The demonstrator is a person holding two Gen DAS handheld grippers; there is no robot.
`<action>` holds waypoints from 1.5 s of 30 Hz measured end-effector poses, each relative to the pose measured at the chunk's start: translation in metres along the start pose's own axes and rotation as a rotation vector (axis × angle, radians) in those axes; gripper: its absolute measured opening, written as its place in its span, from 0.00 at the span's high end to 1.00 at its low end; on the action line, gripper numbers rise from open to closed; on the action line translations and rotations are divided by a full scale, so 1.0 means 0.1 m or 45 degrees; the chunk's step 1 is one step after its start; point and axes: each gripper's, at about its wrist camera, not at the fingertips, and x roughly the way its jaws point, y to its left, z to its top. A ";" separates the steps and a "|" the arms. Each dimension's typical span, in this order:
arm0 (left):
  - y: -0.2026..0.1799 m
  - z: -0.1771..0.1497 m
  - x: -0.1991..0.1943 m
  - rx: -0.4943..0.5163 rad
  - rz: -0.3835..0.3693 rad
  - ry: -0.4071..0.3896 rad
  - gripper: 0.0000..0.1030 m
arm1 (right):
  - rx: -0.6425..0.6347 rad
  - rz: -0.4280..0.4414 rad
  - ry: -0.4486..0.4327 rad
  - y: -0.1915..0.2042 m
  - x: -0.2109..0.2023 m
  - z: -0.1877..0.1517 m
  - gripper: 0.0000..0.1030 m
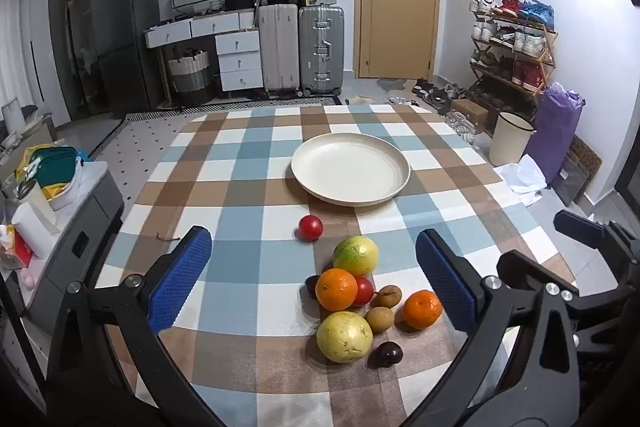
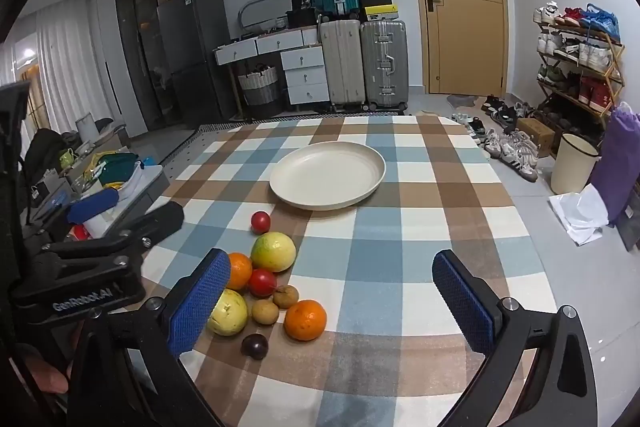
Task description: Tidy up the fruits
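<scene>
A heap of fruit lies on the checked tablecloth (image 1: 240, 211): two yellow-green guavas (image 1: 345, 335) (image 1: 356, 255), two oranges (image 1: 336, 289) (image 1: 422, 309), several small brown and dark fruits. One red fruit (image 1: 311, 227) lies apart, nearer the cream plate (image 1: 308, 163), which holds nothing. My left gripper (image 1: 314, 277) hangs open above the heap, blue pads wide apart. In the right wrist view my right gripper (image 2: 332, 297) is open too, over the cloth just right of the heap; the orange (image 2: 305, 319) lies between its fingers' lines. The plate (image 2: 280, 183) sits beyond.
The left gripper's black frame (image 2: 92, 267) shows at the left of the right wrist view. A low side stand with clutter (image 1: 60, 203) is left of the table. Suitcases (image 1: 300, 51), a shoe rack (image 1: 512, 51) and a bin (image 1: 510, 143) stand behind.
</scene>
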 end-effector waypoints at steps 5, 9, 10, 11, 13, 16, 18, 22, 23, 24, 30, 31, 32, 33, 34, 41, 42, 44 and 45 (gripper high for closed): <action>0.05 0.01 0.06 -0.003 0.008 0.017 0.01 | 0.012 -0.011 0.007 -0.02 0.02 0.03 0.00; 0.02 0.00 0.06 -0.004 0.013 0.019 0.01 | 0.014 0.004 0.005 0.05 -0.01 0.02 0.00; 0.03 0.00 0.05 -0.008 0.014 0.018 0.01 | 0.036 0.022 0.006 -0.05 -0.01 0.00 0.00; 0.04 0.00 0.05 -0.008 0.014 0.018 0.01 | 0.038 0.023 0.005 -0.06 -0.01 -0.01 0.00; 0.02 0.00 0.07 -0.003 0.023 0.018 0.01 | 0.033 0.017 0.004 -0.05 -0.01 -0.01 0.00; 0.01 -0.01 0.07 -0.003 0.011 0.014 0.01 | 0.036 0.017 0.001 -0.06 -0.01 -0.02 0.00; 0.01 -0.01 0.07 -0.002 0.011 0.016 0.01 | 0.029 0.015 0.006 -0.05 0.00 -0.02 0.00; 0.02 -0.02 0.07 -0.011 0.008 0.020 0.01 | 0.036 0.014 0.008 -0.07 0.00 -0.02 0.00; 0.02 -0.02 0.07 -0.014 0.008 0.022 0.01 | 0.042 0.017 0.007 -0.08 0.00 -0.02 0.00; 0.02 -0.02 0.07 -0.011 0.010 0.021 0.01 | 0.044 0.017 0.006 -0.08 -0.01 -0.02 0.00; 0.03 -0.03 0.08 -0.011 0.005 0.020 0.01 | 0.034 0.015 0.004 -0.06 -0.01 -0.03 0.00; 0.03 -0.02 0.08 -0.012 0.003 0.022 0.01 | 0.032 0.013 0.005 -0.05 0.00 -0.04 0.00; 0.04 -0.03 0.08 -0.012 0.002 0.022 0.01 | 0.031 0.012 0.005 -0.05 -0.01 -0.04 0.00; 0.03 -0.03 0.08 -0.012 0.003 0.022 0.01 | 0.035 0.015 0.004 -0.06 -0.01 -0.04 0.00; 0.04 -0.03 0.08 -0.014 0.003 0.025 0.01 | 0.038 0.017 0.005 -0.06 -0.01 -0.04 0.00; 0.05 -0.07 0.09 -0.024 -0.008 0.041 0.01 | 0.033 0.013 -0.004 -0.05 -0.02 -0.05 0.00; 0.05 -0.07 0.09 -0.022 -0.005 0.041 0.01 | 0.036 0.014 -0.003 -0.05 -0.02 -0.05 0.00; 0.06 -0.07 0.10 -0.022 -0.005 0.044 0.01 | 0.043 0.019 0.000 -0.05 -0.02 -0.06 0.00; 0.06 -0.07 0.10 -0.024 -0.006 0.043 0.01 | 0.045 0.018 0.002 -0.06 -0.02 -0.06 0.00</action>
